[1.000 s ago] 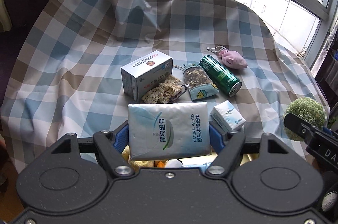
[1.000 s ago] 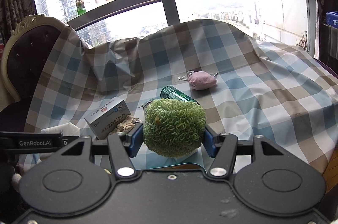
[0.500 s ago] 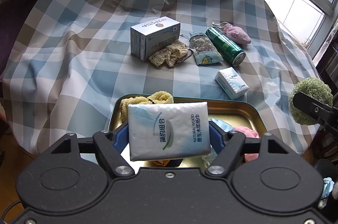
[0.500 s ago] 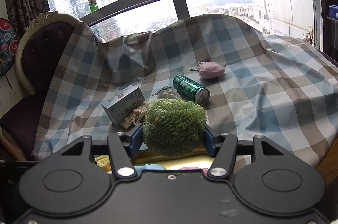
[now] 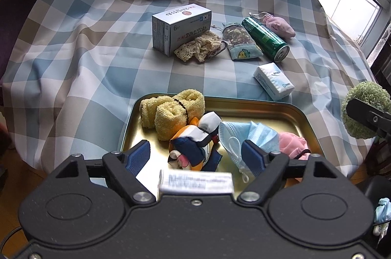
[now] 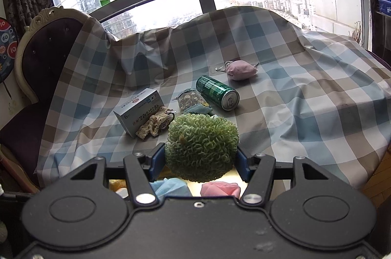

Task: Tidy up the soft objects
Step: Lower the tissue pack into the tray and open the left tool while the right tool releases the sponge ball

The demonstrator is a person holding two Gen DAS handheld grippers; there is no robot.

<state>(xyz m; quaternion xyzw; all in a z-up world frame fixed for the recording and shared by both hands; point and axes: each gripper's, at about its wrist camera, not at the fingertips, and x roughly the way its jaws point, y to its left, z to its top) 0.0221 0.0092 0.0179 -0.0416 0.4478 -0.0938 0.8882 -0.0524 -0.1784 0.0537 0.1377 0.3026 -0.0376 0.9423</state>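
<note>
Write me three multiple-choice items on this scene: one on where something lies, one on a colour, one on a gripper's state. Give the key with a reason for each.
1. Where does the rolled yellow towel lie?
A. in the gold tray
B. on the checked cloth beside the white box
C. on the window sill

2. What colour is the drink can lying on the cloth?
A. red
B. green
C. silver all over

3. What is between the fingers of the right gripper?
A. nothing
B. a blue face mask
C. the green curly ball

Key: 1 A, the towel sits inside the tray's far left corner. 2 B, the can's body is green, only its end is silver. 3 C, the right wrist view shows both blue pads pressed against the ball's sides.
</note>
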